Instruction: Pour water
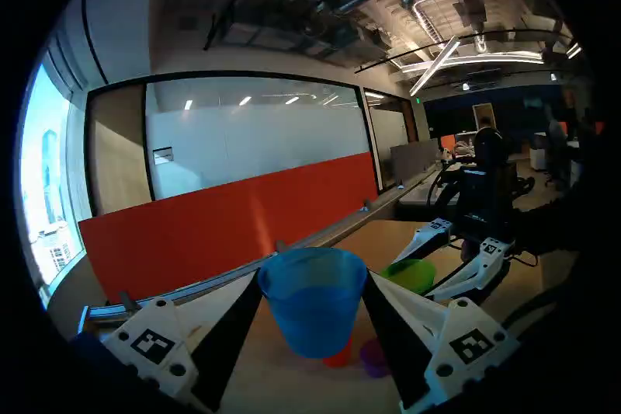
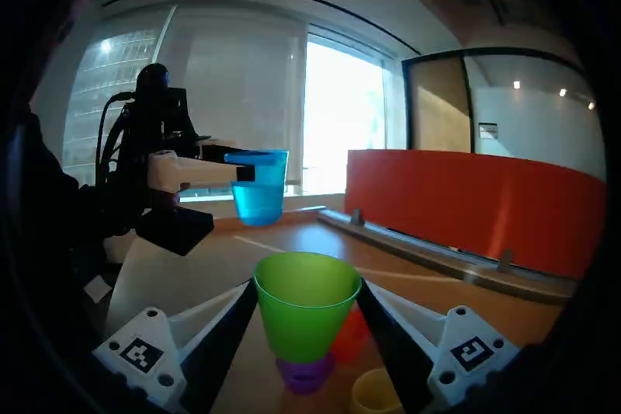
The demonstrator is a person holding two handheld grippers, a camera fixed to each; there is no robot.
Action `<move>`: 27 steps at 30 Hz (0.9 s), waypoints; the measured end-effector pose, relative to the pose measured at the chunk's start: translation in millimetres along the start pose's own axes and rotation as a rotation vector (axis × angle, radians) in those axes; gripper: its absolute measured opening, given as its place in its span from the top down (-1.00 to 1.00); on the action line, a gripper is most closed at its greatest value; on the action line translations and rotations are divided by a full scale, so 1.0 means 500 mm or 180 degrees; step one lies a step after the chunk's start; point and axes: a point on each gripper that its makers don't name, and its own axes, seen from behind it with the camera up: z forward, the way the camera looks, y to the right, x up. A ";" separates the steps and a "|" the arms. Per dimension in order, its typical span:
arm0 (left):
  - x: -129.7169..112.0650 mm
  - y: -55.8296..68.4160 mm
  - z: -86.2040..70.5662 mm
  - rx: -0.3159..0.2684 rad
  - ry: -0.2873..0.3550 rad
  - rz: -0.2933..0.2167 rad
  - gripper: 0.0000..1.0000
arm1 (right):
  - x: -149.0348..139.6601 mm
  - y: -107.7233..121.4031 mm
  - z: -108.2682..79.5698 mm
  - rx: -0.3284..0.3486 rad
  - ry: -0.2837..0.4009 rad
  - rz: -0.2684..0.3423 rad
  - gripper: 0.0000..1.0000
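Blue cup [image 1: 314, 313] right up front in the left gripper view, and the left gripper [image 1: 313, 282] has it pinched, one black-lined finger on each side wall, jaws closed down to the cup's width. It sits upright, rim open to the ceiling. Its lower part reads a deeper blue; whether that is water, I cannot tell.

Over to the right gripper view, and it is the same story in green: the right gripper [image 2: 307, 286] clamps the green cup [image 2: 305, 313] by both sides, upright, mouth wide open.

Both cups are held up off the bench [image 2: 435, 297]. From the right gripper view the blue cup hangs higher and off to the left, well apart from the green one, carried out on the left gripper's white fingers with a dark sleeve behind.

Down below the green cup, a purple cup [image 2: 305, 375] and an orange cup [image 2: 351, 334] stand on the bench close together, with a yellow cup [image 2: 376, 394] just beside them towards the near edge.

Further out, an orange partition [image 2: 481, 204] runs along the bench's far edge, with a metal rail at its foot. Beyond that, bright windows [image 2: 341, 126].
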 end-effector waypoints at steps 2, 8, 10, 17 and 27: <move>0.001 -0.001 0.000 0.0015 -0.0003 0.0035 -0.74 | -0.004 -0.003 0.002 0.0018 -0.0006 0.0008 -0.88; 0.006 -0.006 -0.002 0.0048 0.0002 0.0137 -0.73 | -0.011 -0.011 0.006 0.0058 -0.0013 0.0019 -0.88; 0.007 -0.008 -0.003 0.0060 0.0005 0.0172 -0.73 | -0.013 -0.015 0.007 0.0073 -0.0013 0.0019 -0.88; 0.014 -0.007 -0.005 0.0079 0.0020 0.0279 -0.74 | -0.020 -0.030 0.013 0.0118 -0.0024 0.0006 -0.88; 0.017 -0.002 -0.008 0.0104 0.0034 0.0321 -0.74 | -0.030 -0.057 0.021 0.0204 -0.0047 -0.0003 -0.88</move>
